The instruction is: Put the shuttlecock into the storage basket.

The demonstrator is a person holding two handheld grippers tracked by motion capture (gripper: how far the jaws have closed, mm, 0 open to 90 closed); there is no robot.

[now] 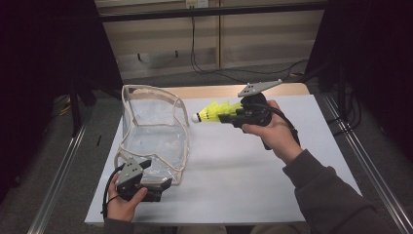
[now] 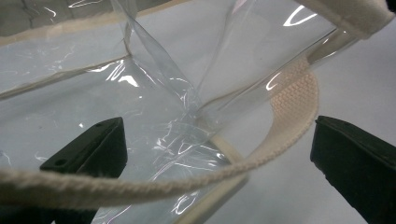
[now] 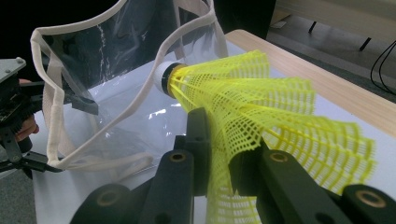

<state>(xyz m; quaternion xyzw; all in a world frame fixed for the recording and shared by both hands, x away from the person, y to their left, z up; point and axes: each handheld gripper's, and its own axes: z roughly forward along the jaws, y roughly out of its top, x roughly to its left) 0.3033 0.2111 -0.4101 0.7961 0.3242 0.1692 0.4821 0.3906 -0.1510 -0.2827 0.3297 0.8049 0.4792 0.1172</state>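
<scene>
Work in hand: a yellow shuttlecock (image 1: 216,111) is being brought to a clear plastic bag (image 1: 155,129), probably to go inside.
Right gripper (image 3: 219,154): its jaws are closed on the mesh skirt of the shuttlecock, so the white cork tip (image 3: 163,74) is free and points to the bag.
Where the shuttlecock is: in the air above the far middle part of the white sheet (image 1: 234,185), just beside the bag's right side, not yet inside.
Left gripper (image 2: 217,154): it rests at the near left corner of the sheet; its jaws stand apart with the bag's cream strap (image 2: 289,119) and a bag corner between them. Whether the pads press on them cannot be told. Probably it steadies the bag.
Bag: it stands on the left part of the sheet, with its cream-edged opening (image 3: 93,32) towards the shuttlecock.
In the way: the loose strap loops near the opening could catch the skirt.
Around: cables (image 1: 204,66) lie on the floor beyond the far edge.
</scene>
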